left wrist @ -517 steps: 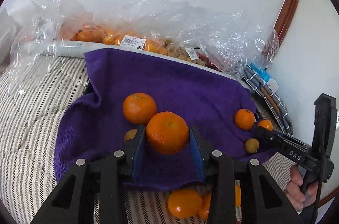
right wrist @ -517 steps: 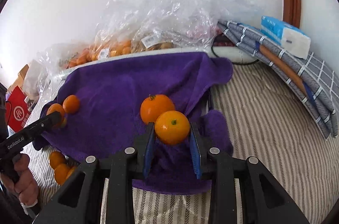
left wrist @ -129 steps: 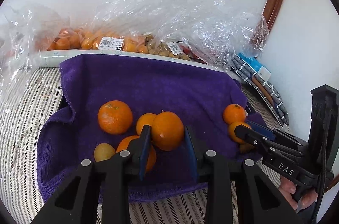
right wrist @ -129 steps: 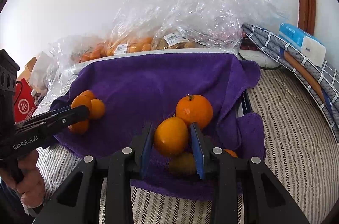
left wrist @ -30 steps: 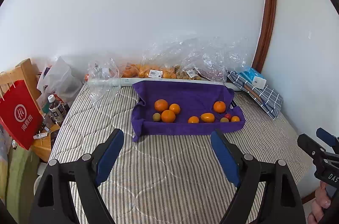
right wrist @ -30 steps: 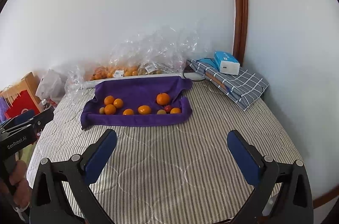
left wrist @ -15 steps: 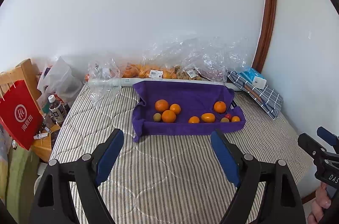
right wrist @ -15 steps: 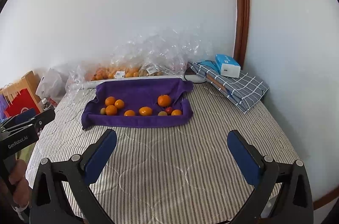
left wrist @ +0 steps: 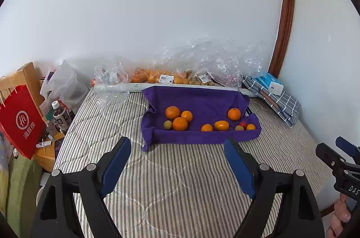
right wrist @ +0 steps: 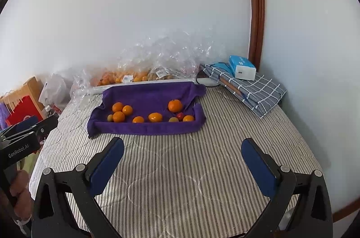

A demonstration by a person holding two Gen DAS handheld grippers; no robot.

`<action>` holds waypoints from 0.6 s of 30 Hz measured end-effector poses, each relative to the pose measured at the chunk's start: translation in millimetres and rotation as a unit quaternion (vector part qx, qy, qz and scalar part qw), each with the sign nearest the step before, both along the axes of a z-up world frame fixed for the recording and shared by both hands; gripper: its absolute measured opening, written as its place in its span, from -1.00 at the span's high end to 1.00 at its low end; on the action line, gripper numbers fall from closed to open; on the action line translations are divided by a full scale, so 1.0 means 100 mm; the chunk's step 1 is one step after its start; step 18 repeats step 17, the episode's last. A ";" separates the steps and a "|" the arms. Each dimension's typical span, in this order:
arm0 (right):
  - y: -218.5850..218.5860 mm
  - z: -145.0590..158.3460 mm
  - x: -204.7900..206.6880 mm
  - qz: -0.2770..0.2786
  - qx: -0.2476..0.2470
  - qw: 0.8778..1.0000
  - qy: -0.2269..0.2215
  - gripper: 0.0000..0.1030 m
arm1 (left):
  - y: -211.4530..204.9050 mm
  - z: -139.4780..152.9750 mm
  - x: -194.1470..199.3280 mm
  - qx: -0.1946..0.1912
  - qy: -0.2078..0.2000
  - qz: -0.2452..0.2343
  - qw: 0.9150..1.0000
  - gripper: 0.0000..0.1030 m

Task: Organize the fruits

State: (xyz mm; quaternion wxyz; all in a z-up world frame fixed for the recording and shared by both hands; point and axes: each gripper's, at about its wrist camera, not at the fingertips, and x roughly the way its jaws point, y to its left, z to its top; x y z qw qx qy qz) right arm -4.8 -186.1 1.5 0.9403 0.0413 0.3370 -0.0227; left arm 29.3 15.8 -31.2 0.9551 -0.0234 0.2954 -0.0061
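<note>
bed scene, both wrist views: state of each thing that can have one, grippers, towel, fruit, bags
left gripper: open, empty
right gripper: open, empty
purple towel: spread out, edges turned up
oranges: loose on the towel
clear plastic bags: crumpled against the wall, fruit inside
checked cloth: folded, blue box on top

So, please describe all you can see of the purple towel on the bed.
The purple towel looks like soft terry cloth. It lies on the striped bedcover, its edges raised like a shallow tray's walls. Its far edge lies by the clear plastic bags. Orange fruits, two small greenish ones and one small red one rest on it.
</note>
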 end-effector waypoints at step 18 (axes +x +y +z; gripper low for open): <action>0.00 -0.01 0.00 0.001 0.004 1.000 0.001 -0.99 | 0.02 0.02 0.01 0.000 -0.001 -0.002 1.000 -0.65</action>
